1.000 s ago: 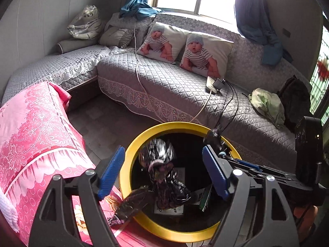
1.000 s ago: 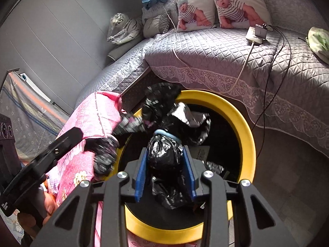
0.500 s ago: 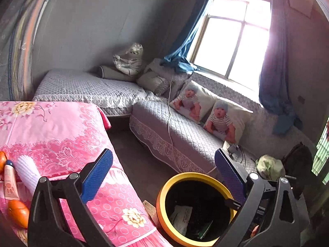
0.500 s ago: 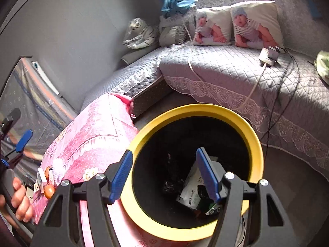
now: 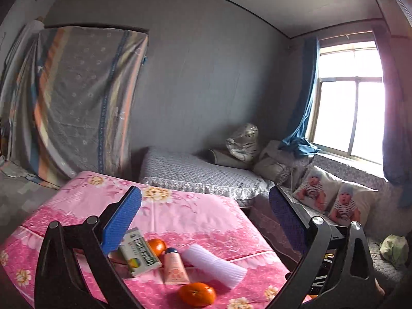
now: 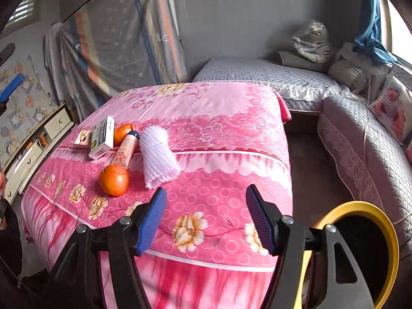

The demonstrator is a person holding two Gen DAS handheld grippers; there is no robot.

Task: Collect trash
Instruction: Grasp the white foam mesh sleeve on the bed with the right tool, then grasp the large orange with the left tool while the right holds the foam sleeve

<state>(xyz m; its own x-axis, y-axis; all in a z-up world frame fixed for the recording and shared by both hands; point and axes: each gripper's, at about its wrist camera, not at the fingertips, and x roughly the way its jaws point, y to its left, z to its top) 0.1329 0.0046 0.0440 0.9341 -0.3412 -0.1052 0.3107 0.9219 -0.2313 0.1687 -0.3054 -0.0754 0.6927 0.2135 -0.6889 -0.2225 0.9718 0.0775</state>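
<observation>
Table edge: the pink flowered cloth (image 6: 221, 134) hangs over the near edge right under my right gripper (image 6: 204, 217); bare cloth lies between my fingers and the clutter.
Open room: a strip of dark floor (image 6: 309, 170) runs between the table and the grey quilted sofa (image 6: 360, 139).
Bin: the yellow-rimmed bin (image 6: 386, 221) stands on the floor at the table's right corner, beside my right finger; its inside is dark and I cannot tell what is in it.
Things on the table: a white foam sleeve (image 6: 158, 152), a pink tube (image 6: 126, 149) touching it, a box (image 6: 101, 135), and two oranges, one near (image 6: 114, 180) and one behind the tube (image 6: 123, 132), all bunched at the left half.
Left gripper (image 5: 203, 221): my fingers stand wide apart, holding nothing; the left blue pad (image 5: 121, 221) overlaps the box (image 5: 140, 255) in view, but I cannot tell whether it touches.
Right gripper: fingers spread wide, nothing between them, above the cloth, apart from the sleeve.
</observation>
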